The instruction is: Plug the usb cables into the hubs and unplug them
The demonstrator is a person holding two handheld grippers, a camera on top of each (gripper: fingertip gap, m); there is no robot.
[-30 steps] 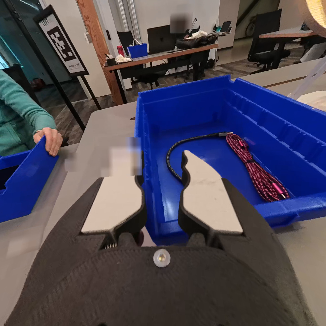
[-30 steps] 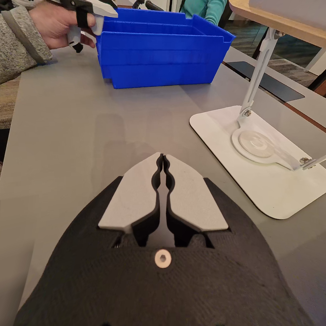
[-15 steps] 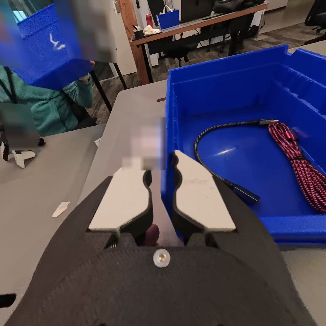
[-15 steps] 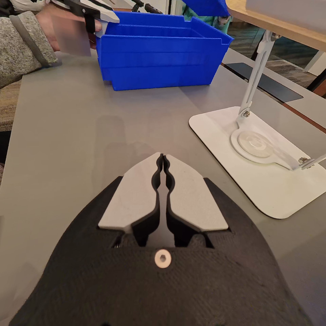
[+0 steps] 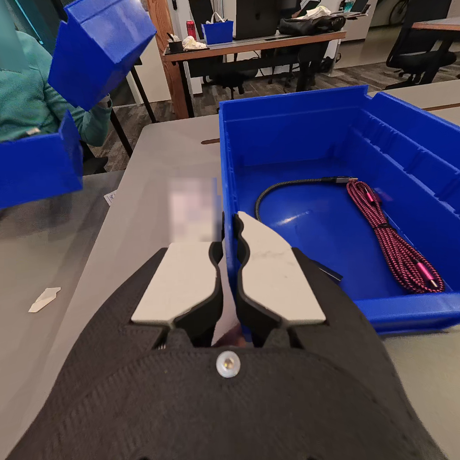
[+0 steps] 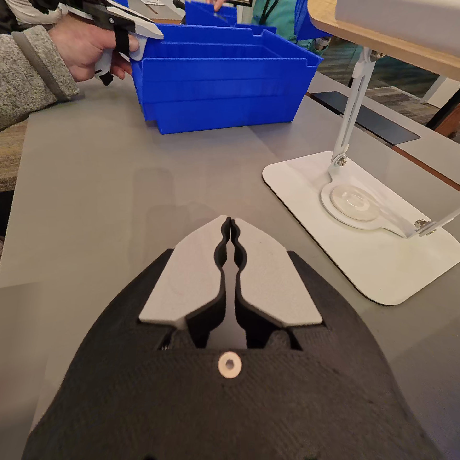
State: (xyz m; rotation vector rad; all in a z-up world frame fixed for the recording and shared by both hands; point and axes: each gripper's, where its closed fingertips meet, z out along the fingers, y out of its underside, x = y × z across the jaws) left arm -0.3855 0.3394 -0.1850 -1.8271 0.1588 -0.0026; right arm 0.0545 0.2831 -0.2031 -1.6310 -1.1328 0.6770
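A blue bin [image 5: 323, 119] stands on the grey table. Inside it lie a black braided USB cable [image 5: 273, 189] and a coiled pink braided cable [image 5: 388, 239]. The black cable's dark end piece [image 5: 328, 272] is partly hidden behind my right finger. My left gripper [image 5: 229, 219] straddles the bin's left wall, one finger inside and one outside, closed on the wall. It also shows in the right wrist view [image 6: 139, 27] at the corner of the bin [image 6: 219, 82]. My right gripper [image 6: 229, 220] is shut and empty over bare table.
A white stand [image 6: 348, 236] with a tilted arm sits right of my right gripper. A person in a teal top lifts a blue bin [image 5: 99, 49]; another blue bin [image 5: 37, 169] is at far left. A paper scrap [image 5: 44, 298] lies on the table.
My left gripper's fingers have closed from wide open onto the bin's left wall. The person at left has lifted a blue bin. My right gripper has not moved.
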